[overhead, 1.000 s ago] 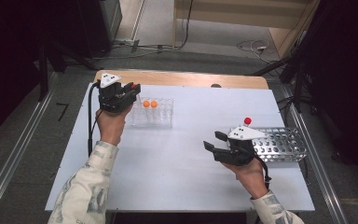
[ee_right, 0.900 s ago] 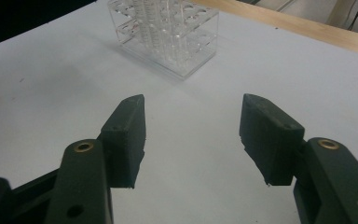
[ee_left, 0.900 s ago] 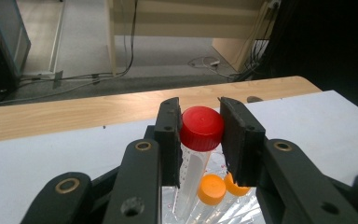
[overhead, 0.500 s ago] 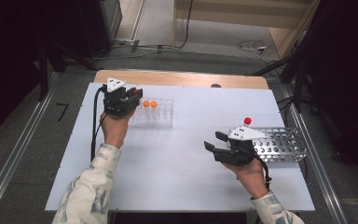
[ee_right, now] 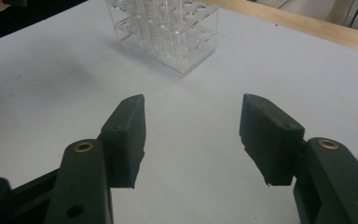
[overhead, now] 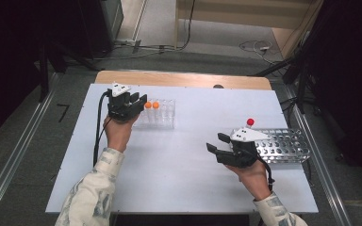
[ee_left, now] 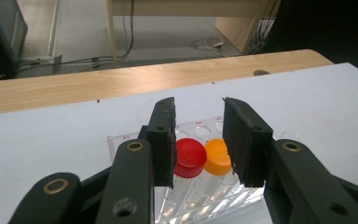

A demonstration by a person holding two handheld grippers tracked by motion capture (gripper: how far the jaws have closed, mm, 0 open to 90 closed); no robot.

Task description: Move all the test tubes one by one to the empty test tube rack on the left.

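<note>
High view: I am holding my left gripper (overhead: pixel 139 101) at the far left of the white table (overhead: pixel 179 188), its jaws parted and reaching the left end of the clear tube rack (overhead: pixel 162 115), where two orange-looking caps (overhead: pixel 152 105) are showing just beside the jaw tips. My right gripper (overhead: pixel 215 142) is hovering near the table's right side, jaws spread and pointing left, well apart from the clear rack. A metal perforated rack (overhead: pixel 287 145) is lying just behind it, with a red-capped tube (overhead: pixel 250 122) standing at its left end.

Left gripper view: my left gripper (ee_left: pixel 199 135) is standing open, its jaws flanking a red-capped tube (ee_left: pixel 189 157) and an orange-capped tube (ee_left: pixel 217 156) seated side by side in the clear rack (ee_left: pixel 121 138). I cannot tell whether either pad is touching a cap.

Right gripper view: my right gripper (ee_right: pixel 192 140) is gaping wide over bare table (ee_right: pixel 51 84), holding nothing, with the clear rack (ee_right: pixel 168 32) sitting well ahead of the jaws.
</note>
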